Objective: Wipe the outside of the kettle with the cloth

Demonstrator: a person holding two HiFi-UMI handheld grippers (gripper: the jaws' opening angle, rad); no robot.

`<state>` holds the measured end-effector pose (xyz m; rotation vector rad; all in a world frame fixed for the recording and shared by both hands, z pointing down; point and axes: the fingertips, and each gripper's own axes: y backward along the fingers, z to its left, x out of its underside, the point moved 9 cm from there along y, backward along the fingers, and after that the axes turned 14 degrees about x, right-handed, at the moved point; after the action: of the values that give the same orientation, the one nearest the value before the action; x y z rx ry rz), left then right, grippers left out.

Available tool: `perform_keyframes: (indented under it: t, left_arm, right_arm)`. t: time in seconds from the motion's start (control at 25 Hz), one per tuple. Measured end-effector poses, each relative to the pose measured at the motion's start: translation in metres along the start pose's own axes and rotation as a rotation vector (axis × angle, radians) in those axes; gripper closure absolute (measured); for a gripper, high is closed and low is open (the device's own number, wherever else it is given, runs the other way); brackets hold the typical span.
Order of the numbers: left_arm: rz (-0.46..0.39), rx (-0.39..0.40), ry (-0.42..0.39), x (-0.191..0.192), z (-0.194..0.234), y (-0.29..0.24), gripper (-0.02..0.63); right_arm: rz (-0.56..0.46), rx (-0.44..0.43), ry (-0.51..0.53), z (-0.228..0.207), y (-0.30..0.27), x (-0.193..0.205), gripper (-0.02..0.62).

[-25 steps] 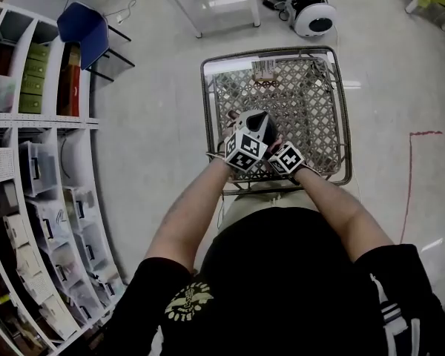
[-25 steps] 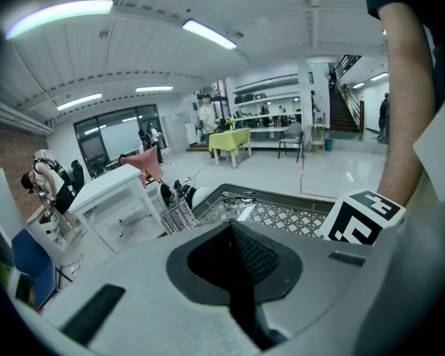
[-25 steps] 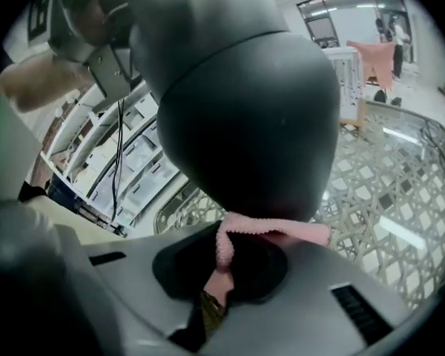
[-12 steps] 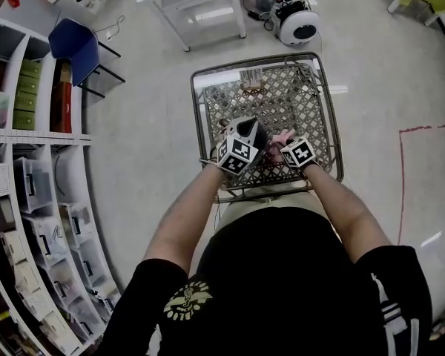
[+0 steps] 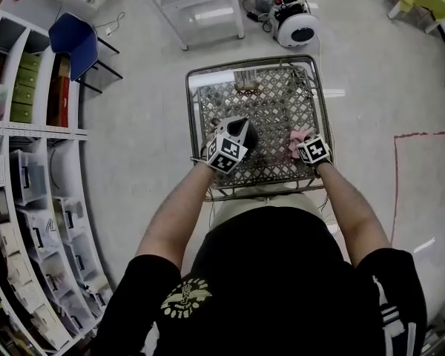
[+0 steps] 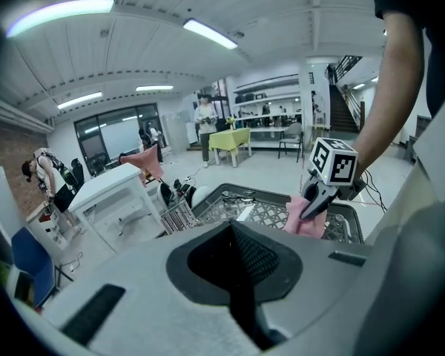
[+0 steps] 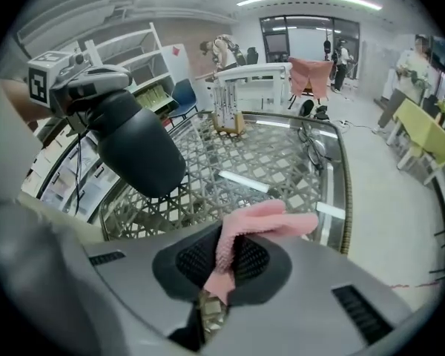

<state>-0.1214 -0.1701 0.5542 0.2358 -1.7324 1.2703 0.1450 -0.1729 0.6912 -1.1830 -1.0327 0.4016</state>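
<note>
So on the left, the left gripper is hanging onto the kettle. Its jaws are closed on the top part, and the dark kettle is dangling tilted just above the wire basket, over the near-left bit of the mesh. That side is basically sitting where it was a second ago.

The right side is what's changing. A second ago the two grippers were bunched up together with the pink stuff right against the kettle. Now the right gripper is swinging out toward the right side of the basket, well apart from the kettle. Its jaws are pinching tight on the pink cloth, which is flopping out past the tips over the mesh and not touching the kettle.
</note>
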Motion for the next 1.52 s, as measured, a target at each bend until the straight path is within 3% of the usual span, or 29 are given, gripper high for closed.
perform_keyframes:
  t: [0.12, 0.2, 0.24, 0.52, 0.68, 0.84, 0.96, 1.24, 1.36, 1.52]
  left_arm:
    - [0.004, 0.0, 0.008, 0.001, 0.001, 0.0, 0.598]
    - [0.007, -0.002, 0.013, 0.002, 0.002, 0.0, 0.597]
    - [0.012, -0.001, 0.016, 0.002, 0.003, 0.0, 0.598]
    - [0.017, 0.01, 0.038, -0.005, 0.0, 0.003, 0.597]
    - [-0.072, -0.031, 0.098, -0.01, -0.008, 0.015, 0.597]
    - [-0.194, -0.112, 0.181, -0.028, -0.021, 0.039, 0.597]
    - [-0.265, -0.123, 0.232, -0.038, -0.034, 0.054, 0.597]
    - [-0.359, -0.181, 0.277, -0.056, -0.043, 0.091, 0.597]
    - [-0.404, -0.221, 0.271, -0.068, -0.044, 0.106, 0.597]
    - [-0.495, -0.278, 0.276, -0.076, -0.048, 0.128, 0.597]
  right_arm:
    - [0.034, 0.038, 0.04, -0.01, 0.003, 0.005, 0.575]
    - [0.05, 0.045, 0.082, -0.014, 0.006, 0.005, 0.438]
    - [0.051, 0.051, 0.104, -0.016, 0.008, 0.005, 0.409]
    - [-0.028, 0.042, 0.187, -0.022, 0.044, -0.001, 0.396]
    - [-0.046, 0.077, 0.341, -0.019, 0.065, -0.008, 0.392]
    - [-0.057, 0.124, 0.441, -0.017, 0.08, -0.015, 0.377]
    - [-0.076, 0.158, 0.5, -0.016, 0.092, -0.02, 0.376]
    - [-0.171, 0.152, 0.438, -0.019, 0.13, -0.037, 0.376]
    - [-0.316, 0.105, 0.321, -0.019, 0.157, -0.049, 0.387]
    - [-0.572, 0.122, 0.171, -0.015, 0.206, -0.067, 0.52]
